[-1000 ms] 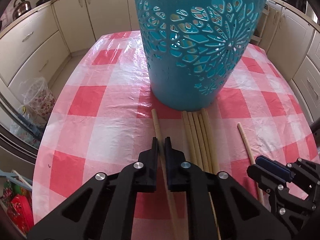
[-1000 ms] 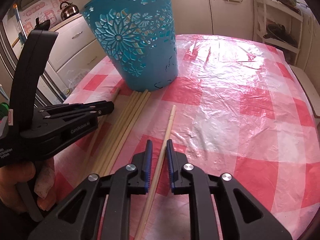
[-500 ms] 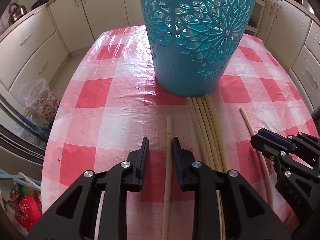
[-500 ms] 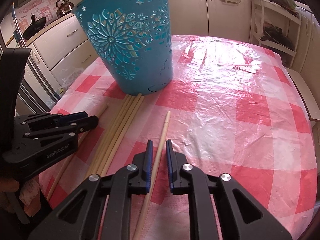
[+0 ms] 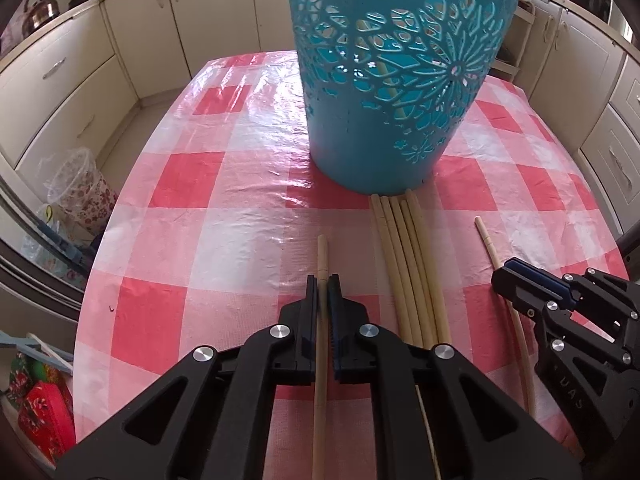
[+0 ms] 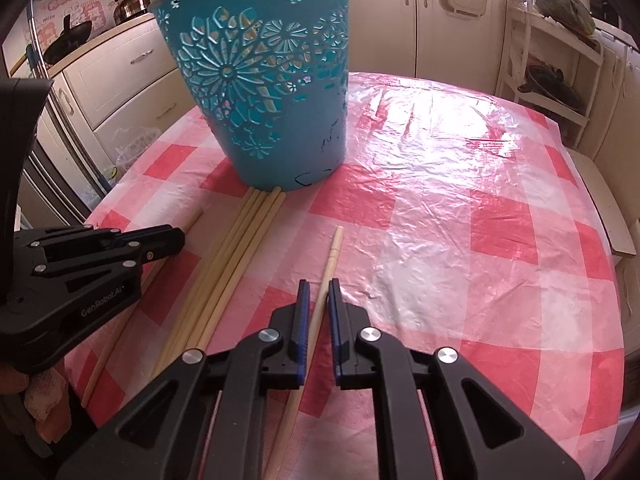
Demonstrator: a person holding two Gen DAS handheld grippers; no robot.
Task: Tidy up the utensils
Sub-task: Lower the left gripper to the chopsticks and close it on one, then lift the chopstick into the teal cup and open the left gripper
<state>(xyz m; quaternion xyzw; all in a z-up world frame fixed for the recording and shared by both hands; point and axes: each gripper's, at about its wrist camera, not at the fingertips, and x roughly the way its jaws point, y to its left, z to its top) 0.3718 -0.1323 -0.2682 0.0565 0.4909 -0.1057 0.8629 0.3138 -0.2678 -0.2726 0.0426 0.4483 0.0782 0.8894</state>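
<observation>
Surface [image 5: 224,184] carries a red/white check cloth under clear plastic. Teal perforated basket [image 5: 400,80] stands upright toward its far edge; at least one stick shows through the cutouts. Bundle of chopsticks [image 5: 404,264] lies flat, far tips touching the basket base. Left gripper [image 5: 322,294]: fingers clenched on a single chopstick [image 5: 322,252], left of the bundle, tip pointing at the basket. Right gripper [image 6: 318,300]: fingers released, straddling another lone chopstick [image 6: 334,254] lying on the cloth right of the bundle, a visible gap either side.
</observation>
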